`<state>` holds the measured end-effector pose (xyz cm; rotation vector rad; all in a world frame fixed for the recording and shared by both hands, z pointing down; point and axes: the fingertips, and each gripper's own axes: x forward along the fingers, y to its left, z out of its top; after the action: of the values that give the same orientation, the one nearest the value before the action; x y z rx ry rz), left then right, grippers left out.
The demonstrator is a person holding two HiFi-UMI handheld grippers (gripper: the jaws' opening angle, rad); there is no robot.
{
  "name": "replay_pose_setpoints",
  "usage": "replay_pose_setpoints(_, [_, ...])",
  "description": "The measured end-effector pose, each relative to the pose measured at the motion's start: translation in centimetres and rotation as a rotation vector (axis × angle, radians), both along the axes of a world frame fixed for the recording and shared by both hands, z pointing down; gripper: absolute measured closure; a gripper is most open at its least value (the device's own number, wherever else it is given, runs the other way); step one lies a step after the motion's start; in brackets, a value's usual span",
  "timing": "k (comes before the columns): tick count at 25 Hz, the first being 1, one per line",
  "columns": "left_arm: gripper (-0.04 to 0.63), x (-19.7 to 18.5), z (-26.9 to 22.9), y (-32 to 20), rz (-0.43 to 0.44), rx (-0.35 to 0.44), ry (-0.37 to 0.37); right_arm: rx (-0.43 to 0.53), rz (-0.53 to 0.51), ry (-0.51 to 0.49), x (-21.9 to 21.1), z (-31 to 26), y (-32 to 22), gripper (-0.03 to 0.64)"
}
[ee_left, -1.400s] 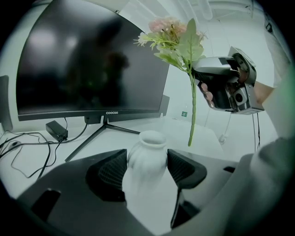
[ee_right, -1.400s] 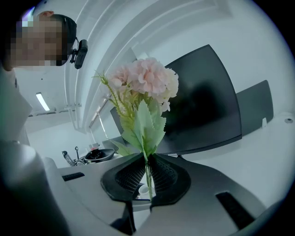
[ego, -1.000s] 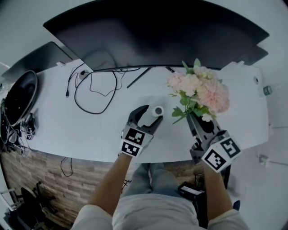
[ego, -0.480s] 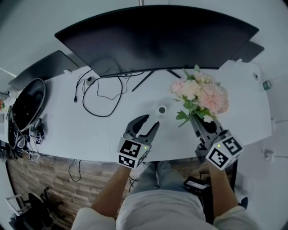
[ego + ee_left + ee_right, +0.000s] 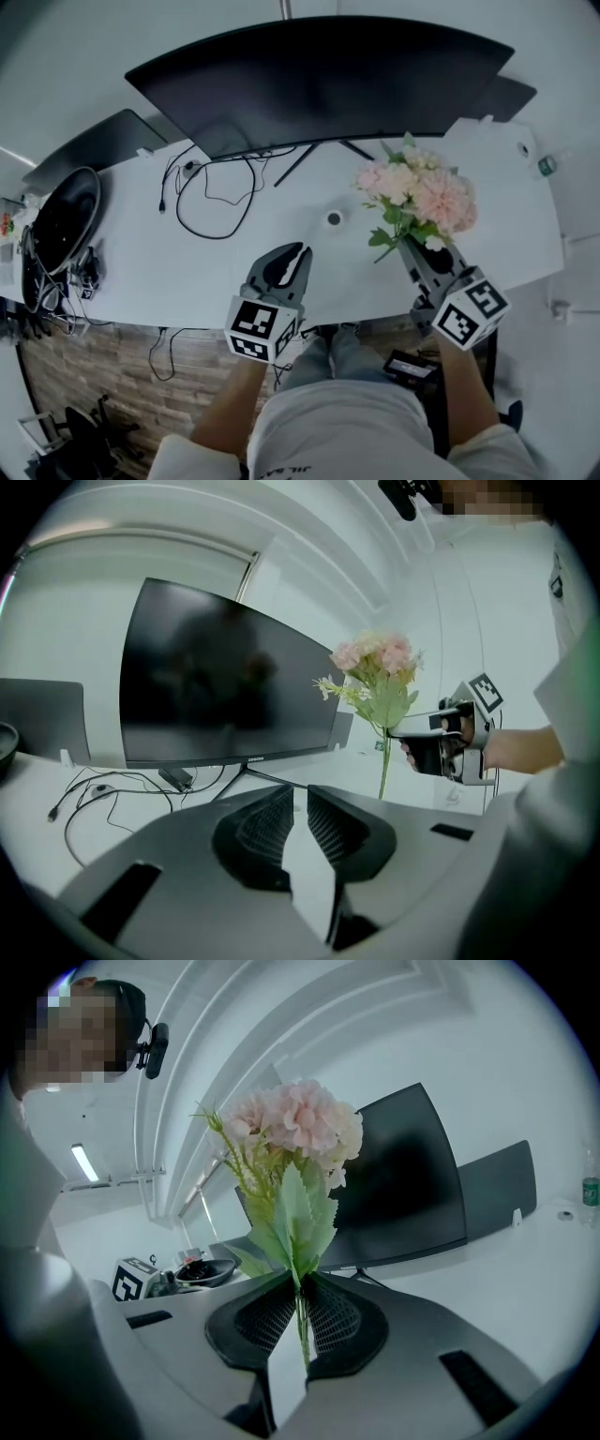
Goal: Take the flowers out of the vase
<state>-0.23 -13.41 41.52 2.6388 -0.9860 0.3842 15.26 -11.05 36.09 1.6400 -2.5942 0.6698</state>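
left gripper has backed off from the small white cylindrical vase toward the near edge of the white desk. it no longer brackets the vase, which stands alone and well apart from it. its jaws have just been closing and now sit almost pressed together with nothing between them.

right gripper pinches the thin green stems of the pink artificial flower bunch with green leaves, just under the leaves. the bunch hangs in the air over the right part of the desk, clear of the vase.

step in hand, as i judge it: extraction is done and the vase is released. next move probably calls for lowering the bunch to bare desk and opening the right jaws, keeping it off the vase.

long axis of the bunch runs along the stems, near upright. blooms point up and slightly away from the person, and the cut ends point down past the jaws. the vase is too small in the head view to be sure it is empty.
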Motion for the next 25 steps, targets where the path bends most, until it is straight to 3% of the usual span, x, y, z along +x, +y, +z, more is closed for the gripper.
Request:
replay_pose_setpoints(8, [0.591,-0.7,-2.5,1.3,-0.026,0.004,0.017,0.016,-0.009,0.01,-0.4,-0.9,0.2,0.56])
replay_pose_setpoints(20, [0.592,-2.0,-4.2,4.5,-0.03,0.007,0.021,0.02,-0.036,0.052,-2.7,-2.3,3.0,0.56])
replay_pose_setpoints(25, [0.592,-1.8,-5.6,4.6,-0.013,0.036,0.059,0.035,-0.054,0.06,-3.8,-3.0,3.2,0.56])
